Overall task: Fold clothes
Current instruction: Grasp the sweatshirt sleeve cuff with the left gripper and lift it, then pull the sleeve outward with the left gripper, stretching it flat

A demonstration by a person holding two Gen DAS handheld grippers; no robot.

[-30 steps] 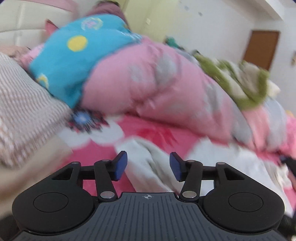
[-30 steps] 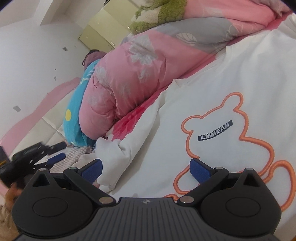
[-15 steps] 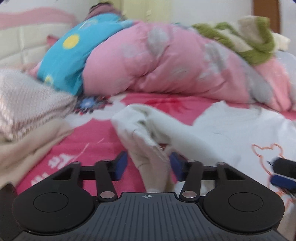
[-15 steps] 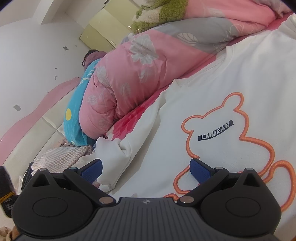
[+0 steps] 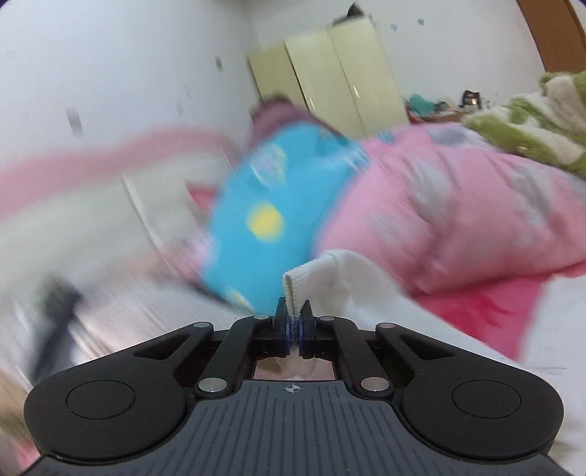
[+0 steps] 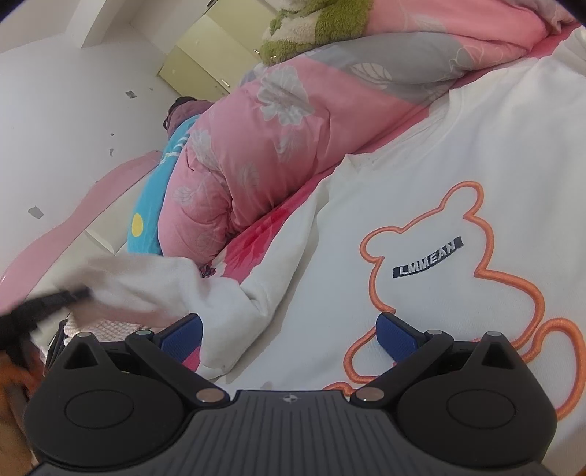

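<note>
A white sweatshirt (image 6: 457,153) with an orange bear outline and the word LMMEAN lies spread on the bed. My left gripper (image 5: 293,311) is shut on the ribbed cuff of its sleeve (image 5: 315,278), and the cuff stands up between the pads, lifted off the bed. In the right wrist view the lifted sleeve (image 6: 146,289) shows blurred at the lower left, with the left gripper (image 6: 47,304) as a dark blur beside it. My right gripper (image 6: 289,333) hangs open just above the sweatshirt's front, nothing between its blue pads (image 6: 395,337).
A rolled pink floral quilt (image 6: 263,146) lies along the far side of the bed, with a blue pillow (image 5: 271,223) at its end and a green fluffy blanket (image 6: 315,25) on top. A knitted pinkish garment (image 6: 106,326) lies near the lifted sleeve. A cream wardrobe (image 5: 329,80) stands behind.
My left gripper closed on the sleeve cuff and rose with it, rolling as it went. The right gripper kept still and stayed open.
</note>
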